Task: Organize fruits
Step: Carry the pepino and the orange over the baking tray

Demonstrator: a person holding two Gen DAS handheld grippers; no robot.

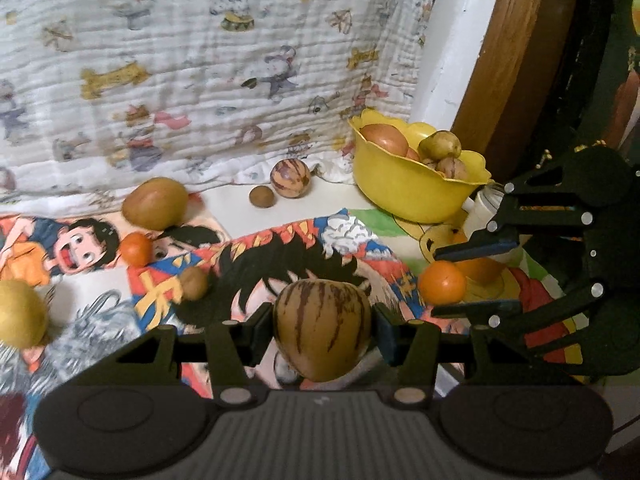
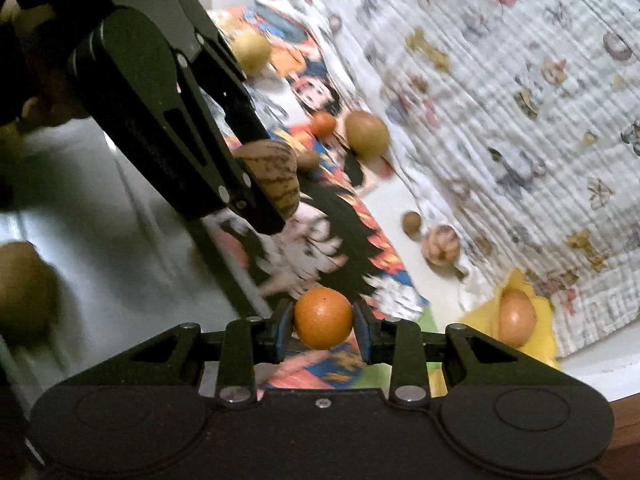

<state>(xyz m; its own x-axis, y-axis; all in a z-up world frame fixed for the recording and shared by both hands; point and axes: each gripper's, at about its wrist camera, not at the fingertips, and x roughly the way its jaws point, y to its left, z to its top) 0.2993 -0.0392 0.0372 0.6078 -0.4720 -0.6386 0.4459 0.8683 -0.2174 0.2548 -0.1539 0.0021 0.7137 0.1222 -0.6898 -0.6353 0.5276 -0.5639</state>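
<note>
2 grippers grip fruit: left gripper (image 1: 322, 330) clamps a striped melon (image 1: 322, 328); right gripper (image 2: 323, 320) pinches an orange (image 2: 323, 317).

A white crinkled cloth (image 1: 200, 60) printed with small cartoon animals and bones hangs across the upper left of the frame as a backdrop. To its right stands a white wall strip (image 1: 452, 40), then a curved brown wooden frame (image 1: 516, 52). A bright cartoon-printed mat (image 1: 280, 248) covers the white bench (image 1: 320, 196) below. Light is dim and warm.
</note>
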